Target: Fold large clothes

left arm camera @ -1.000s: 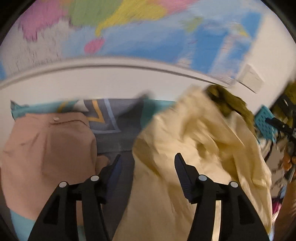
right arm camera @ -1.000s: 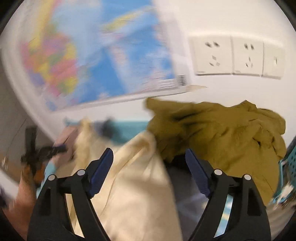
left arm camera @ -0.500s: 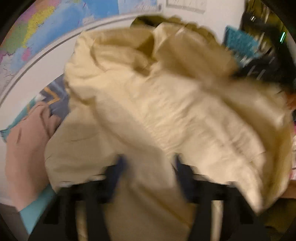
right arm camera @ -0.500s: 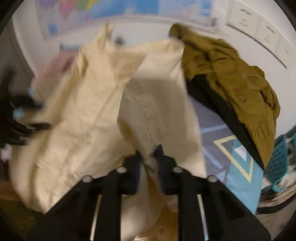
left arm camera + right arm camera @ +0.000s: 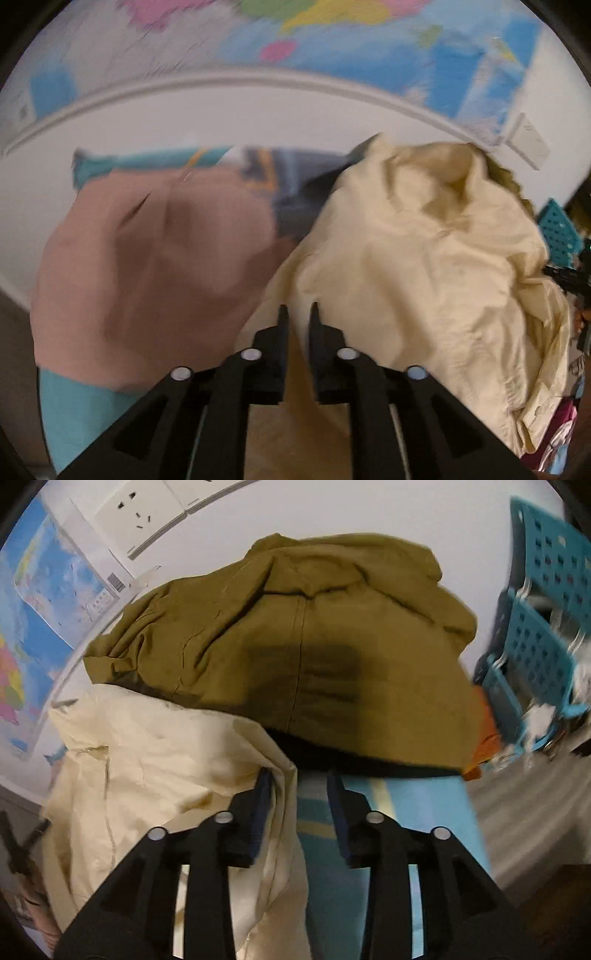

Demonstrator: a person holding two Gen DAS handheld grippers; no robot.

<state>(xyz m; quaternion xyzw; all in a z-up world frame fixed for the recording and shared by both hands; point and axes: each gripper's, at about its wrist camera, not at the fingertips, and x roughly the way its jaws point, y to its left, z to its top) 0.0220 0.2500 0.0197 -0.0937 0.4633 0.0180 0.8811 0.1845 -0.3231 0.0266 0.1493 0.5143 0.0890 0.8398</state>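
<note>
Nearest you, your left gripper (image 5: 297, 321) had just been closing and was clenched on a fold of the cream garment (image 5: 424, 258), which ran up between its narrow jaws. Your right gripper (image 5: 297, 794) had just been opening. It stood released, with the cream edge lying loose against its left finger and striped desk (image 5: 417, 812) cover showing through the gap.

The coming move turned on this: the cream garment lay heaped between your two claws, to the right of the left one and to the left of the right one, with no long axis readable in the bunching. Only your left hand had it.

Beyond it, toward the desk's far edge, lay one pink garment (image 5: 155, 266) on the left and one olive garment (image 5: 295, 657) on the right. That made three garments, plus one teal basket (image 5: 535, 627) off the right edge.
</note>
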